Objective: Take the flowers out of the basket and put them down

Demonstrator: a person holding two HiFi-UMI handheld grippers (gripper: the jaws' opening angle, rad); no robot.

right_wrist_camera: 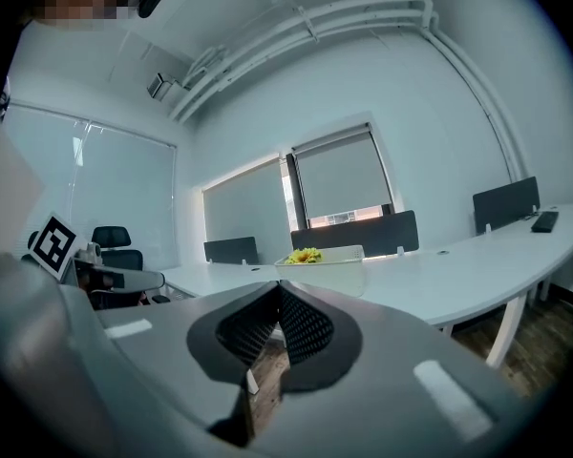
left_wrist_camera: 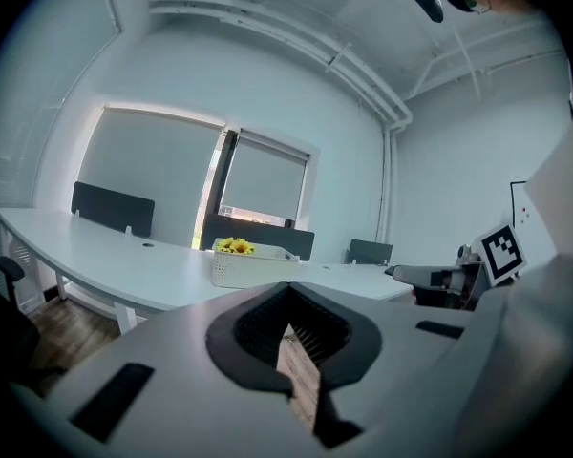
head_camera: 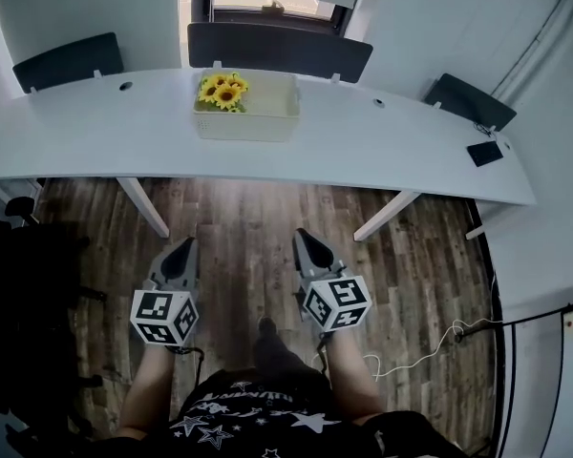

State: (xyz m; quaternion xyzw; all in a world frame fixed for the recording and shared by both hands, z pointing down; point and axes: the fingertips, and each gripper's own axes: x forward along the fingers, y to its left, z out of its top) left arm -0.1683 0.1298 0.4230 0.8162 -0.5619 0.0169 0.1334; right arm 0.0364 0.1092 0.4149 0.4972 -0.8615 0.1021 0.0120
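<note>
A long white desk (head_camera: 392, 151) with a curved front edge runs across a pale-walled office, standing on angled white legs over a dark wood-plank floor (head_camera: 248, 222). Dark divider panels (head_camera: 279, 50) stand along the desk's far edge, and behind them is a window with grey roller blinds (left_wrist_camera: 264, 176) pulled most of the way down. A flat black device (head_camera: 484, 153) lies near the desk's right end, and a white cable (head_camera: 422, 353) trails over the floor. Near the middle of the desk sits a white perforated basket (head_camera: 251, 126), with a bunch of yellow sunflowers (head_camera: 222, 92) in its left end. The left gripper (head_camera: 182, 248) and right gripper (head_camera: 307, 241) are held low over the floor, well short of the desk, each with its jaws closed together on nothing.
</note>
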